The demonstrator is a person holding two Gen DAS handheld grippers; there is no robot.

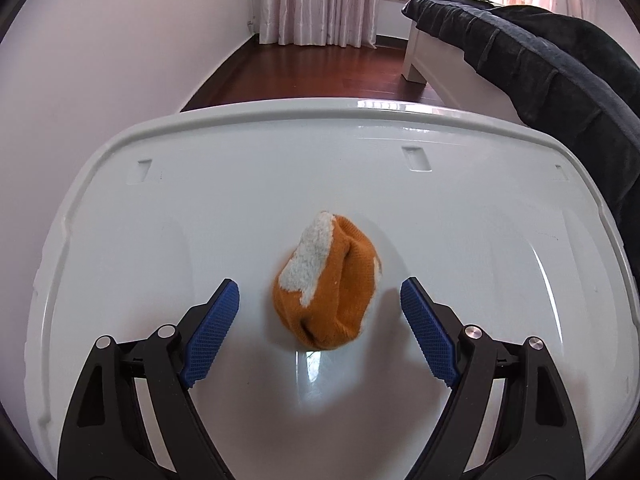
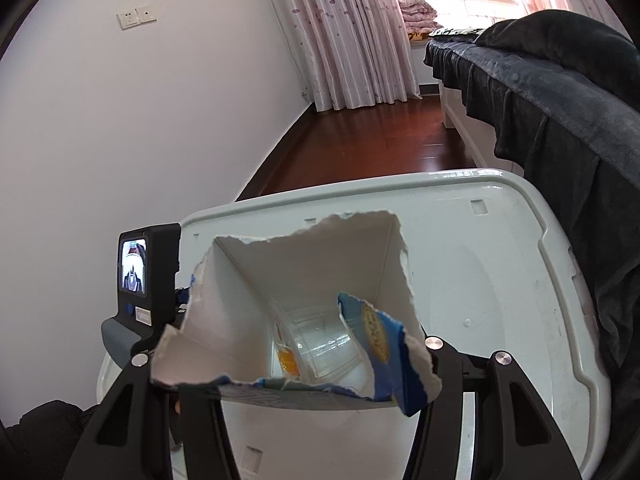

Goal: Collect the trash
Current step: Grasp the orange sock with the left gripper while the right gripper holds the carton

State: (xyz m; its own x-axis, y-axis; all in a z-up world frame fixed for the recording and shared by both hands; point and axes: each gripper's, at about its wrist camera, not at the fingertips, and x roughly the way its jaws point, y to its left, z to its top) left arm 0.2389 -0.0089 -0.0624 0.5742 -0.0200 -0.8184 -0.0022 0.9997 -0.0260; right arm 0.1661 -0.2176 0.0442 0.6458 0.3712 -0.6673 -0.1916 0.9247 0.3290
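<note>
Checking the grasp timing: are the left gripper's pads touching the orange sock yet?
Apart. In the left wrist view, white lid shows between each blue pad and the orange sock.

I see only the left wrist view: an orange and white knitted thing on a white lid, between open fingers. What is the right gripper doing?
Observer: The right gripper is shut on a torn white carton with its open end toward the camera.
Operator: Is the carton empty?
Observer: No, a clear plastic cup lies inside it.
Operator: Where is the carton, relative to my lid?
Observer: It is held in front of the same white lid; the left gripper's body with its small screen shows to its left.
</note>
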